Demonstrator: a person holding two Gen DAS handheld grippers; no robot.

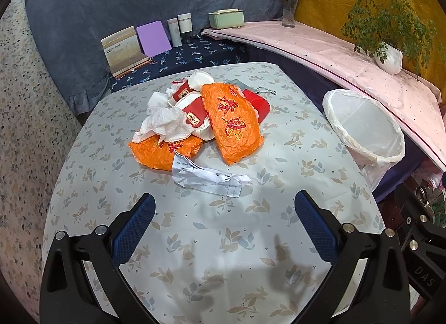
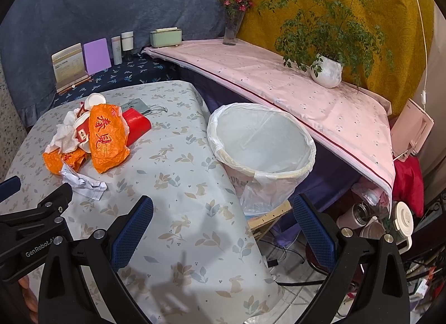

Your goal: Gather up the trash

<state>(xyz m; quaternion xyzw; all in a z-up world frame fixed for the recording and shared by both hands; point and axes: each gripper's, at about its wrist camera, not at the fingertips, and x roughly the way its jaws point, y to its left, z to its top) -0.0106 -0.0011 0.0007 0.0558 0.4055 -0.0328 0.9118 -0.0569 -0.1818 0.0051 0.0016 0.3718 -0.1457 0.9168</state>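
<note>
A heap of trash lies mid-table: two orange wrappers (image 1: 231,120) (image 2: 107,137), a crumpled white napkin (image 1: 164,120), red-and-white paper cups (image 1: 192,112), a red packet (image 1: 257,103) and a crumpled white receipt (image 1: 209,176) (image 2: 83,183) nearest me. A white bin with a plastic liner (image 1: 365,126) (image 2: 262,142) stands off the table's right edge. My left gripper (image 1: 224,218) is open and empty, a short way in front of the receipt. My right gripper (image 2: 223,220) is open and empty over the table's right edge, below the bin. The left gripper's body (image 2: 33,218) shows at the left of the right wrist view.
The table (image 1: 278,240) has a leaf-and-rabbit cloth. Behind it are a card stand (image 1: 124,50), purple board, bottles and a green box (image 1: 225,18). A pink-covered ledge (image 1: 320,48) holds a flower vase and potted plant (image 2: 326,70). Bottles, cables and clutter (image 2: 370,220) lie on the floor at the right.
</note>
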